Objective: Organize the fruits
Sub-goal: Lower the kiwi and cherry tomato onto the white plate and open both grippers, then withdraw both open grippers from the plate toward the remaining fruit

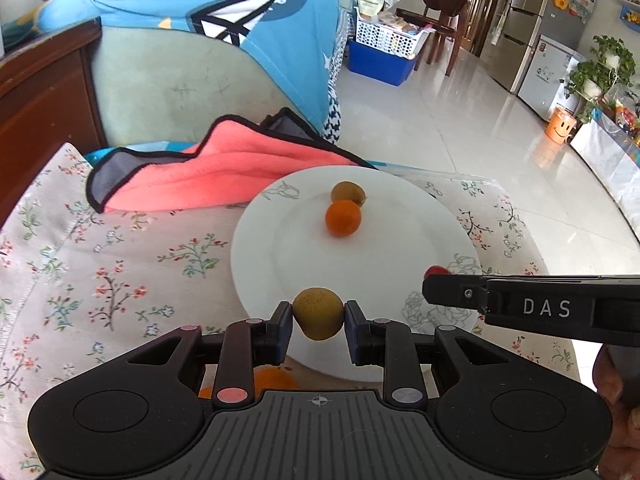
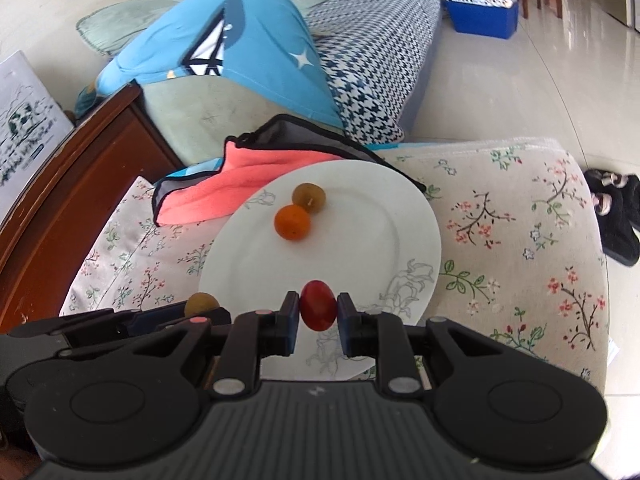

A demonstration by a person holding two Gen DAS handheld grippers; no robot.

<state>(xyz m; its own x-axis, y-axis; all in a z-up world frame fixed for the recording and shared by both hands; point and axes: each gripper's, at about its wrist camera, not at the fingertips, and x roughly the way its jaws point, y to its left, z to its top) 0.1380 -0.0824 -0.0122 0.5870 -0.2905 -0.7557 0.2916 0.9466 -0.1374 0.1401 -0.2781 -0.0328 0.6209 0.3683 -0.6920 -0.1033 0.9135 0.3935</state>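
1. Left gripper [image 1: 319, 317] is clamped on a yellow-green fruit [image 1: 318, 313], fingers level and pointing forward.
2. Right gripper [image 2: 318, 313] pinches a red fruit [image 2: 318, 305], sitting just beside the left one, roughly side by side.

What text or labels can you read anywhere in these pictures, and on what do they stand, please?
"DAS": white letters on the side of the right gripper, seen from the left wrist.
Fridge stickers and notes: too small to read.
Green paper behind the basket: blurred.
White box at the left of the right wrist view: print blurred, unreadable.
Orange cup: a smiley face, no words.
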